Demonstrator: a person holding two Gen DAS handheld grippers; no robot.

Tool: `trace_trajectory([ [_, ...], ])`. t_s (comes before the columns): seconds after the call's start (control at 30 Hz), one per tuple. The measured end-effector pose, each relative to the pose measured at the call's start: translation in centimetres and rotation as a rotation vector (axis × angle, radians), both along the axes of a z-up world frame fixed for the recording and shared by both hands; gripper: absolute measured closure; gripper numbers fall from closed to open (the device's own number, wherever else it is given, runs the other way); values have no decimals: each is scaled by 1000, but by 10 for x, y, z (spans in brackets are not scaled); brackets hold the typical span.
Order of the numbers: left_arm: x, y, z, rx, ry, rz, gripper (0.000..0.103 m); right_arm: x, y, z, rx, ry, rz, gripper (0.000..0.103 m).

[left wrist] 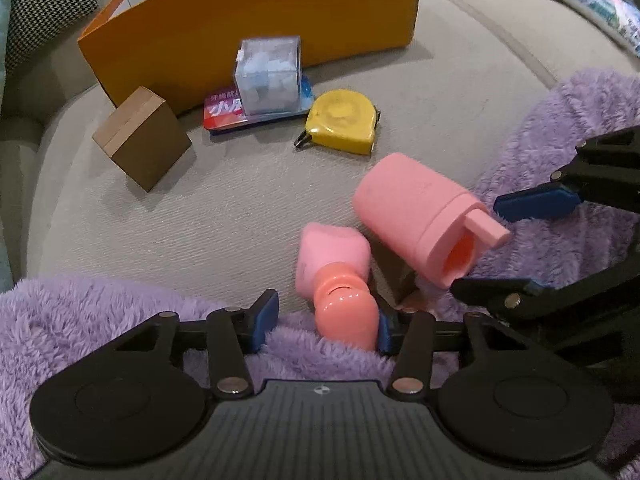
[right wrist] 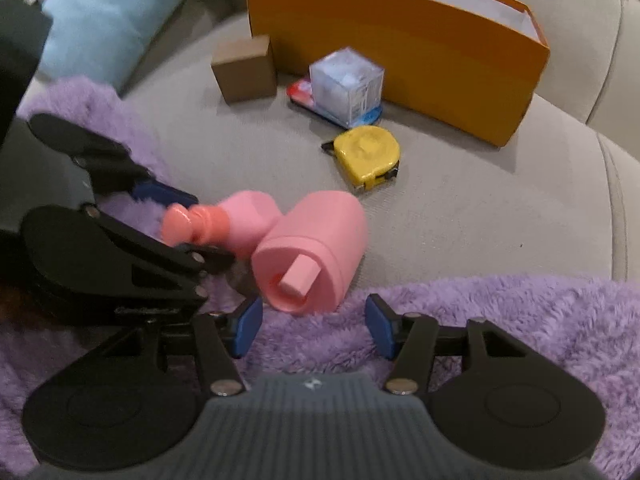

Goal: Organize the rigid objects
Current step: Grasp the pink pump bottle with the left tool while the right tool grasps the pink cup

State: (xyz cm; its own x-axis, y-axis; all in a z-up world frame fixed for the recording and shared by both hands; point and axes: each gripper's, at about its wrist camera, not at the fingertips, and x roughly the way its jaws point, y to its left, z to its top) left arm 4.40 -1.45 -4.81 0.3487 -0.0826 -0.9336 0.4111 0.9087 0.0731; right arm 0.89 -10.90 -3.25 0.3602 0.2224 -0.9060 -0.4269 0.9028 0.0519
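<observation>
A small pink bottle (left wrist: 332, 258) with a coral cap (left wrist: 346, 314) lies on the beige sofa seat (left wrist: 200, 224). My left gripper (left wrist: 325, 326) stands open around the cap; the right pad (left wrist: 385, 334) is at the cap, the left pad (left wrist: 267, 318) is well apart. Beside it lies a larger pink cylinder with a spout (right wrist: 316, 246). My right gripper (right wrist: 314, 324) is open just short of the cylinder's spout end, pads not touching. A yellow tape measure (left wrist: 340, 124), a clear cube (left wrist: 268, 76) on a flat red-and-blue pack (left wrist: 224, 114) and a brown cardboard box (left wrist: 142, 140) sit farther back.
An open orange box (left wrist: 260, 20) stands at the back of the seat. A fluffy purple blanket (right wrist: 480, 320) covers the near edge under both grippers. Pillows lie around: a houndstooth one (left wrist: 44, 8), a light blue one (right wrist: 112, 12), a printed one (left wrist: 592, 4).
</observation>
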Motion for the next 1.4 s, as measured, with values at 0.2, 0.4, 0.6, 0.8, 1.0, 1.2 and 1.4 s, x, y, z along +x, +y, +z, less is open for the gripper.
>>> trace_trajectory([
  [0.2, 3, 12, 5, -92, -12, 49, 62, 3, 5, 0, -17, -60, -5, 56],
  [0.4, 15, 32, 9, -276, -14, 148, 68, 11, 0, 10, 38, -161, -32, 65],
  [0.6, 26, 28, 5, -310, -18, 168, 52, 25, -12, 4, 77, -108, -121, 66],
  [0.8, 33, 20, 0, -270, -60, 164, 39, 30, -18, -1, 102, -73, -178, 74],
  [1.0, 37, 14, -8, -243, -38, 155, 42, 31, -20, -2, 120, -68, -195, 74],
  [1.2, 34, 16, -10, -235, -27, 143, 69, 31, -25, -3, 141, -59, -215, 75],
  [1.4, 20, 24, 9, -267, 22, 112, 40, 27, -29, -3, 153, -32, -221, 76],
])
